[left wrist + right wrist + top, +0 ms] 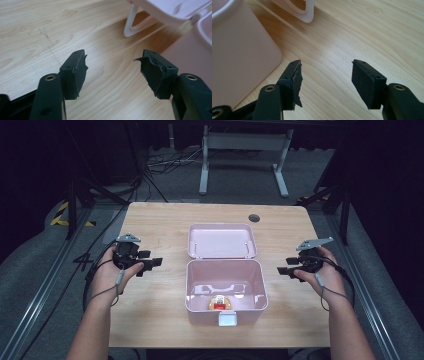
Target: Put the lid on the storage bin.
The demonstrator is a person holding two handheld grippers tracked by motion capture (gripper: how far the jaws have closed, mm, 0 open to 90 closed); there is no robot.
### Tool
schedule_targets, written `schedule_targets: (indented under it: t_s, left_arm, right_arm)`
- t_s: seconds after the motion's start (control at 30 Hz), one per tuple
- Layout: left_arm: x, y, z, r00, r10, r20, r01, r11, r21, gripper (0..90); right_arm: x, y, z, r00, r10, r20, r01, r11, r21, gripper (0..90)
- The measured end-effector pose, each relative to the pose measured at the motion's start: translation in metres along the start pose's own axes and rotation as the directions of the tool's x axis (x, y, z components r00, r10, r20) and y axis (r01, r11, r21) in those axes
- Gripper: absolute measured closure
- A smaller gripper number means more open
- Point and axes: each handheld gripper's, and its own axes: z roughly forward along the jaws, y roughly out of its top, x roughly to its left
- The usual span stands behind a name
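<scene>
A pink lidded box (199, 292) stands open in the middle of the wooden table, its lid (221, 240) laid flat behind it. A small yellow and red object (219, 302) lies inside near the front wall. My left gripper (150, 265) hovers left of the box, open and empty, its jaws pointing toward the box. In the left gripper view the gripper (112, 67) sits over bare wood, with the box wall (190, 57) at right. My right gripper (284, 269) rests right of the box, open and empty. In the right gripper view the box (237, 50) sits at left.
A white latch tab (229, 319) sticks out from the box's front. The table (160, 325) has a dark round hole (254, 218) near its far edge. Beyond the table stand a white desk frame (245, 155) and cables on the floor.
</scene>
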Motion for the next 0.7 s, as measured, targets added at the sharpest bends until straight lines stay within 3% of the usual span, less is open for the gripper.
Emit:
schedule_targets:
  t_s: [0.13, 0.23, 0.47, 0.53, 0.6, 0.7]
  left_arm:
    - [-0.002, 0.004, -0.002, 0.9994, 0.034, -0.002, -0.034, 0.9991, -0.023, 37.6]
    - [-0.005, 0.009, -0.005, 0.9992, 0.029, 0.027, -0.029, 0.9994, -0.018, 36.3]
    - [-0.012, 0.026, -0.004, 0.9985, 0.054, 0.011, -0.054, 0.9979, -0.036, 35.1]
    - [-0.017, 0.039, 0.001, 0.9977, 0.064, 0.022, -0.063, 0.9973, -0.037, 34.9]
    - [-0.017, 0.049, 0.005, 0.9966, 0.042, 0.071, -0.040, 0.9987, -0.032, 34.9]
    - [-0.016, 0.062, 0.011, 0.9975, 0.041, 0.057, -0.038, 0.9980, -0.050, 35.3]
  right_arm:
    - [-0.001, -0.001, 0.001, 1.0000, -0.002, -0.002, 0.002, 1.000, -0.005, 42.0]
    - [-0.001, -0.002, 0.000, 1.0000, 0.002, 0.001, -0.002, 1.000, -0.009, 41.1]
    - [0.000, -0.008, -0.003, 1.0000, -0.002, 0.010, 0.002, 1.000, -0.014, 40.9]
    - [-0.001, -0.010, -0.005, 0.9998, 0.005, 0.017, -0.005, 1.000, -0.022, 40.8]
    - [-0.001, -0.012, -0.006, 0.9998, 0.010, 0.017, -0.010, 1.000, -0.027, 40.8]
    - [-0.001, -0.013, -0.007, 0.9998, 0.008, 0.016, -0.007, 1.000, -0.030, 40.5]
